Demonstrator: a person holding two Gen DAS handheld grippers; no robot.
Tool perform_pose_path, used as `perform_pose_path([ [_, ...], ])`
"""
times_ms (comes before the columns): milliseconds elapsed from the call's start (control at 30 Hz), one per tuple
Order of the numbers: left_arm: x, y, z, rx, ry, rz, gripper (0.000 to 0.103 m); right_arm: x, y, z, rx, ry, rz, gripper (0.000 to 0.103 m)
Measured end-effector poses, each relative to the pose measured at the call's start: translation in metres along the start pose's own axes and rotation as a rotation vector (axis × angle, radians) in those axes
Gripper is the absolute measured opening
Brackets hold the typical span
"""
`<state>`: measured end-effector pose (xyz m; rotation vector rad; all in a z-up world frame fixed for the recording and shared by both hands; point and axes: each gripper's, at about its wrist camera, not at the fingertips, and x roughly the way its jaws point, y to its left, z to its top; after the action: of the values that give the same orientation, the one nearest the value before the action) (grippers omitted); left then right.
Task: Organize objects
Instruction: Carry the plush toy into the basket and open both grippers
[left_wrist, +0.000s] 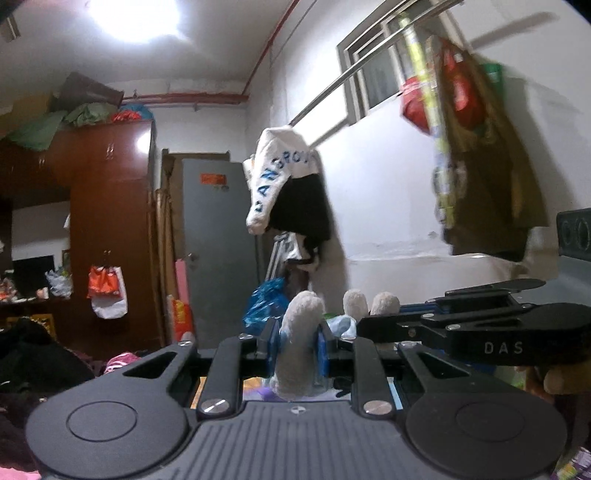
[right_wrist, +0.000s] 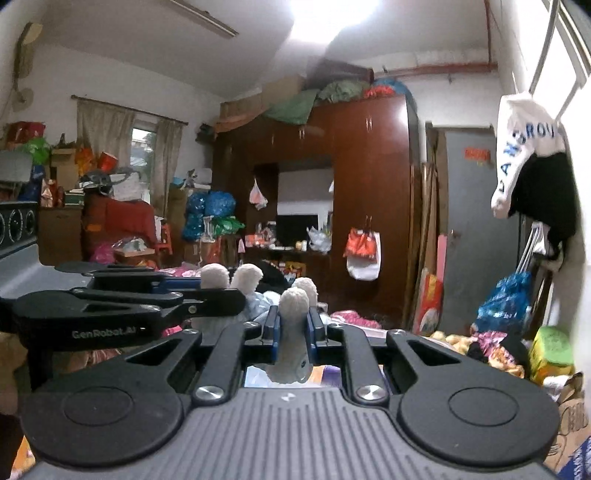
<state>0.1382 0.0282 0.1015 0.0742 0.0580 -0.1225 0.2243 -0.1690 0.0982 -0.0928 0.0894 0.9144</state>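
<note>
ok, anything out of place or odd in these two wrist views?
Yes: both grippers point level into the room, not at any object. The left gripper and right gripper have white fuzzy covers on their fingers, and I can't tell whether either holds anything. The wardrobe top is piled with loose bundles, and clothes lie heaped below.

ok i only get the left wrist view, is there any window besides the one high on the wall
observer: yes, the right wrist view shows a curtained window on the far wall, left of the wardrobe
operator: anything stacked near it
observer: blue bags piled just right of the curtains
operator: and low down under the hanging white top
observer: a yellow-green box sits in the clutter there, right of the blue plastic bag
</note>
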Motion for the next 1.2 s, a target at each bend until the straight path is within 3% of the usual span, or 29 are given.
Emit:
perform_pose_path([
  [167,0.052,0.017,0.007,0.011,0.075,0.054,0.023,0.046,-0.017,-0.007,0.031,0.085,-0.014,0.015],
  [400,0.107,0.032,-0.016,0.028,0.241,0.107,0.023,0.080,-0.018,-0.035,0.005,0.165,-0.058,0.015],
  [1000,0.110,0.051,-0.029,0.021,0.259,0.166,0.023,0.090,-0.015,-0.027,0.005,0.202,0.000,0.016],
  [1067,0.110,0.048,-0.028,0.037,0.238,0.188,0.028,0.089,-0.018,-0.024,0.030,0.217,-0.002,0.028],
  [1100,0.110,0.048,-0.027,0.045,0.228,0.218,0.042,0.086,-0.020,-0.023,0.039,0.219,-0.018,0.034],
  [1133,0.107,0.048,-0.026,0.048,0.223,0.267,0.058,0.082,-0.023,-0.022,0.046,0.216,-0.041,0.051],
  [1167,0.106,0.049,-0.026,0.039,0.222,0.287,0.065,0.075,-0.026,-0.022,0.050,0.208,-0.063,0.077],
  [1200,0.102,0.052,-0.023,0.011,0.227,0.293,0.078,0.064,-0.029,-0.022,0.043,0.190,-0.092,0.088],
])
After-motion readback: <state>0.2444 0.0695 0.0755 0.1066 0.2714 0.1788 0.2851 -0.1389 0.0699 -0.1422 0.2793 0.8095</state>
